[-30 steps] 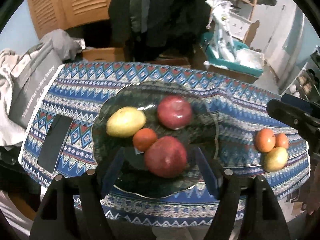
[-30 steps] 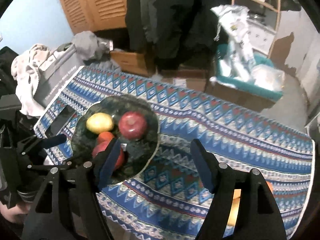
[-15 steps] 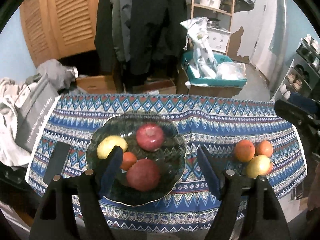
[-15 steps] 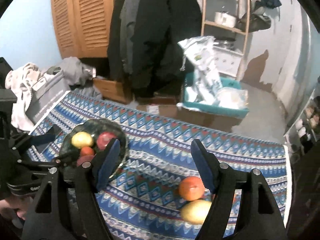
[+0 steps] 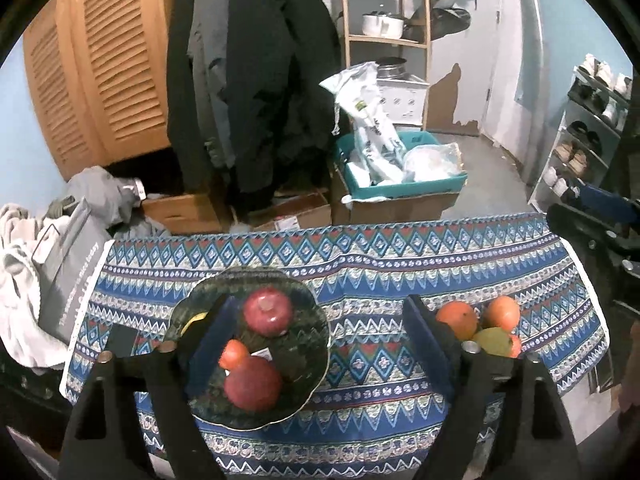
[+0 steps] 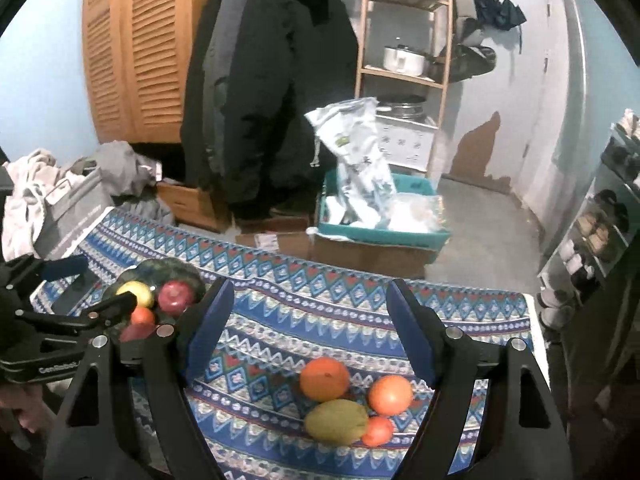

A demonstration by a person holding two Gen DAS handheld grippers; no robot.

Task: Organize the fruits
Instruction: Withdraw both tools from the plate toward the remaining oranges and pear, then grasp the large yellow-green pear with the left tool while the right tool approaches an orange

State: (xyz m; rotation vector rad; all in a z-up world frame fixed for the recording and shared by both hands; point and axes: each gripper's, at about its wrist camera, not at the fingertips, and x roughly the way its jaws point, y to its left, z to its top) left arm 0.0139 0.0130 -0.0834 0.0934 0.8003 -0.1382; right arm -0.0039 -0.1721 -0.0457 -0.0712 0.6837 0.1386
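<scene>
A dark green plate [image 5: 310,342] on the patterned cloth holds two red round fruits [image 5: 267,311] [image 5: 253,383], a small orange one [image 5: 234,354] and a yellow one [image 5: 195,319] half hidden by my finger. My left gripper [image 5: 320,312] hangs above the plate; its jaws are opening and nothing is between them. Two oranges [image 6: 324,374] [image 6: 390,395], a green-yellow fruit [image 6: 337,421] and a small red one [image 6: 378,431] lie loose on the cloth. Above and short of them, my right gripper [image 6: 310,292] is open and holds nothing.
A dark flat phone-like object [image 5: 120,340] lies on the cloth left of the plate. A grey bag [image 5: 68,280] and clothes lean at the table's left end. Cardboard boxes and a teal tray [image 5: 400,190] stand on the floor past the far edge.
Both grippers have risen and drawn back from the table, so the plate and loose fruits look smaller and lower. The left jaws stand wider. No fruit has moved.
</scene>
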